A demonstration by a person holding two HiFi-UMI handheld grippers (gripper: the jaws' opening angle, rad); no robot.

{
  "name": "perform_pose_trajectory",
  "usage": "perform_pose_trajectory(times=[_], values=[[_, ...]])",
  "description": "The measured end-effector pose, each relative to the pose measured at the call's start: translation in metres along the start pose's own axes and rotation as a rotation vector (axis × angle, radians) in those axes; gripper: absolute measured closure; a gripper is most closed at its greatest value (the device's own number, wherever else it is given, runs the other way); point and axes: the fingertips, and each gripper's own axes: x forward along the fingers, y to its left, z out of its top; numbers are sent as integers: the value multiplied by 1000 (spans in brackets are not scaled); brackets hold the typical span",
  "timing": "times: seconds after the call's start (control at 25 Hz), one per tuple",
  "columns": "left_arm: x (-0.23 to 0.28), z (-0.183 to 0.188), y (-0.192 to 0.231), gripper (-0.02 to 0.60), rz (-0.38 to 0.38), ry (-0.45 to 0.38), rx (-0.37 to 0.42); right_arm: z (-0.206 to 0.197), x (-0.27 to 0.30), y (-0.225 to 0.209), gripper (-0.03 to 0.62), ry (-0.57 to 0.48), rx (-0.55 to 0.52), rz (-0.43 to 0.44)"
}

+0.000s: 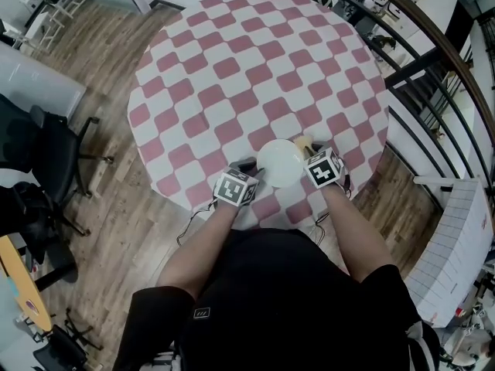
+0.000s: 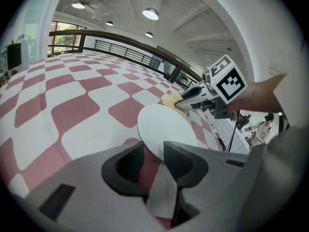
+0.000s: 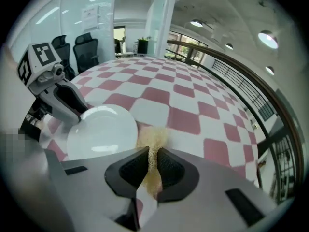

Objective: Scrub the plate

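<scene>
A white plate (image 1: 280,163) rests near the front edge of the round table (image 1: 232,68), which has a pink and white checked cloth. My left gripper (image 1: 251,166) grips the plate's near left rim. In the left gripper view the plate (image 2: 166,124) runs in between the jaws of the left gripper (image 2: 153,151). My right gripper (image 1: 312,150) is shut on a yellow sponge (image 1: 302,141) at the plate's far right edge. In the right gripper view the sponge (image 3: 152,139) is pinched thin between the right gripper's (image 3: 153,156) jaws, just right of the plate (image 3: 102,131).
A dark metal railing (image 1: 433,60) curves round the table's right side. Black office chairs (image 1: 46,153) stand on the wooden floor at the left. The table's front edge is just below both grippers, close to the person's body.
</scene>
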Motion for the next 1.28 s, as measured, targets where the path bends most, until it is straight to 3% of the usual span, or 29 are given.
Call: perform_pose_trajectory(times=[0.08,0.16,0.24,0.32,0.44,0.56,0.88,1.28], values=[[1,-1,-1,451,1,4,5,-19,-7,-21,540,-4,131,-21],[2,-2,-3,451,-1,3,8,-15,-23,-26,540,-74,213,-19],[2,-1,-3,451,-1,1,9,5,-39,-7,540,-154,192,31],[1,-1,-3,451,1,1,10,21,-43,32,540,-187,146,133],[1,-1,-3,451,0,0,8,25,-32,89,540,-149,109,281],[1,0,-3,451,1,1,10,14,-18,124,540,-80,73,346],[0,1,-1,454,8,2,10,-2,-9,129,540,-45,-20,322],[0,0,-1,454,7,0,7,-23,-17,93,540,-53,-89,294]])
